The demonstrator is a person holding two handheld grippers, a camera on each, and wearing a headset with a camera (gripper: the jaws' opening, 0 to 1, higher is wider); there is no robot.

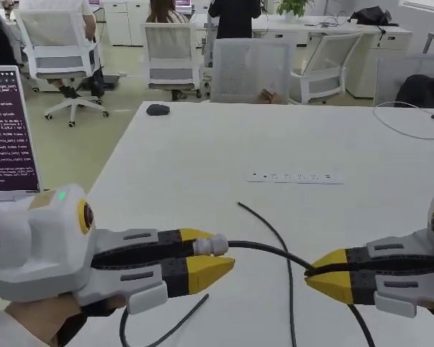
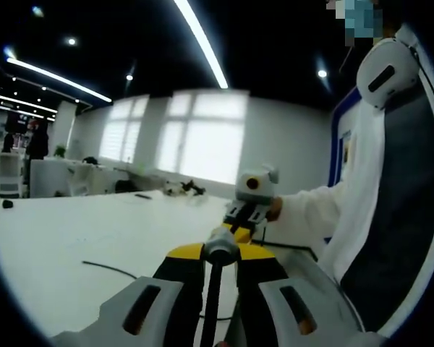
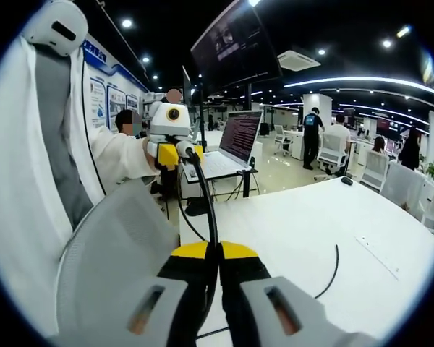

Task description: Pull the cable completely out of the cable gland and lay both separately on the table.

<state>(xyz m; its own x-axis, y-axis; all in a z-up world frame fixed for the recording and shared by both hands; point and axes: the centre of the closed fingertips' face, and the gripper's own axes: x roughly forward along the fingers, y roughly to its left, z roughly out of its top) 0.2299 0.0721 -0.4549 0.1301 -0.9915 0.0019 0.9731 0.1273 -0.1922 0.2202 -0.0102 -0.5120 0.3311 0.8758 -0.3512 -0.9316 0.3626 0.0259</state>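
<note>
Black cable [image 1: 264,248] runs across the lower middle of the head view, from the pale cable gland [image 1: 211,246] at lower left to the yellow tips at lower right, both lifted just above the white table [image 1: 202,144]. The left gripper [image 1: 217,250] has its jaws closed on the gland. In the left gripper view, the gland [image 2: 220,250] sits at the jaw tips with cable [image 2: 211,303] passing back between them. The right gripper [image 1: 309,272] is clamped shut on the cable alone, near the gland but clear of it. Its own view shows the cable [image 3: 207,210] leading up from the tips to the gland [image 3: 184,150] at upper left. A further length of cable lies on the table at the bottom left of the head view and looks like the tail that must come through. To do this well, hold the gland steady and draw the right gripper away along the gland's axis, towards the right edge of the frame. Avoid pulling sideways, which would probably make the cable bind at the gland's mouth. One pull may not clear the tail, so expect to re-grip close to the gland. Watch that the slack on the table does not snag.
</note>
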